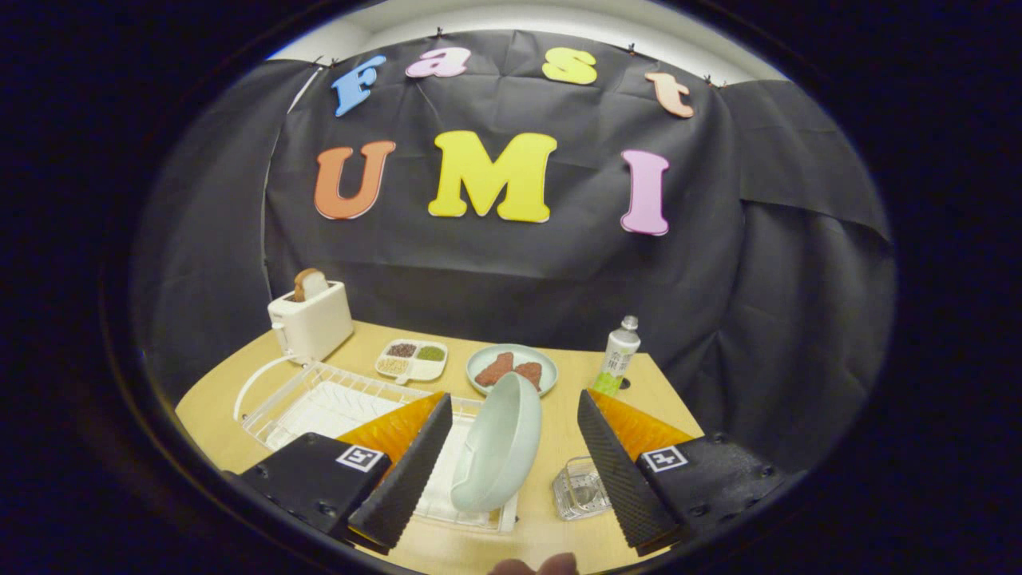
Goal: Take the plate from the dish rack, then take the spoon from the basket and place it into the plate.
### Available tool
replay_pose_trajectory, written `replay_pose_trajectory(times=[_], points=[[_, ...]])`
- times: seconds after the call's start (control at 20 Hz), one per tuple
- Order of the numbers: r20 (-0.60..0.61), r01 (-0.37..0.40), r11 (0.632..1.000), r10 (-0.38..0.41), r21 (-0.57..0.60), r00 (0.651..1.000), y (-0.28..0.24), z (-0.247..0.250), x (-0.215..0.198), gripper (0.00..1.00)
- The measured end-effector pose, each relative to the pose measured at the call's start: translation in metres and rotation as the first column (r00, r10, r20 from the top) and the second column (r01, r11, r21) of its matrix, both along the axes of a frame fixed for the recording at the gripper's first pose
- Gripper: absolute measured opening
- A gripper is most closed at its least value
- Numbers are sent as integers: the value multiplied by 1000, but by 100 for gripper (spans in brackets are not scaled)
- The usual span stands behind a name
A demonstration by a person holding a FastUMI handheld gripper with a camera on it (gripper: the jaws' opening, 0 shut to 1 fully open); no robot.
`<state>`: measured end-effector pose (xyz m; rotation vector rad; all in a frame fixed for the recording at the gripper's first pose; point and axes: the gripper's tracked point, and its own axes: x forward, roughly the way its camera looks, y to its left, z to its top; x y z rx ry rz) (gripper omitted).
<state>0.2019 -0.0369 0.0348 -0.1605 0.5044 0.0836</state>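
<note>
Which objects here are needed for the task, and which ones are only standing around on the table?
Needed:
- plate, standing on edge in the dish rack, between the open gripper fingers
- clear basket, beside the rack; contents cannot be told

Only standing around:
- toaster with bread
- divided snack tray
- plate of food
- bottle

Table layout, near to far

Plate [499, 447] stands on edge in the dish rack [319, 399] between the spread fingers of the gripper [511, 451]; toaster [311, 319] far left, bottle [619, 355] far right.
</note>
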Motion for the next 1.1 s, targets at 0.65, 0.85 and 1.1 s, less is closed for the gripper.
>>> replay_pose_trajectory(times=[0.65,0.85,1.1], points=[[-444,105,993,-74,47,893,-3,-69,48,99],[-453,124,992,-95,35,887,1,-73,50,82],[-426,167,986,-157,-14,891,-3,-68,51,49]])
